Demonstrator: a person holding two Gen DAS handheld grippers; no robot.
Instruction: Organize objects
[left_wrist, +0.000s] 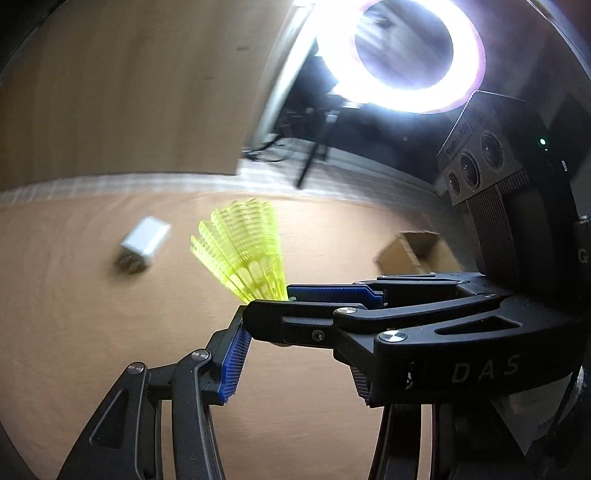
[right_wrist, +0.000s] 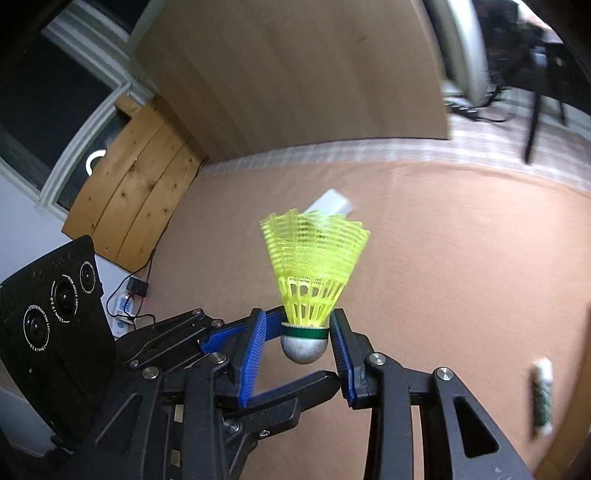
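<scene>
A neon-yellow plastic shuttlecock (right_wrist: 314, 258) with a grey cork and green band is held above the tan table (right_wrist: 461, 258), skirt pointing away from me. My right gripper (right_wrist: 300, 317) is shut on its cork, one blue pad on each side. In the left wrist view the right gripper (left_wrist: 271, 299) reaches in from the right with the shuttlecock (left_wrist: 240, 251) sticking out past its tips. My left gripper (left_wrist: 299, 354) stands open around those tips. Its fingers (right_wrist: 236, 334) pass behind and below the cork without pressing on it.
A white charger block (left_wrist: 146, 245) lies on the table beyond the shuttlecock, and a small open cardboard box (left_wrist: 413, 251) sits to the right. A white-and-green tube (right_wrist: 543, 395) lies at the right edge. A bright ring light (left_wrist: 402, 55) stands behind, and a wooden pallet (right_wrist: 136, 184) leans at far left.
</scene>
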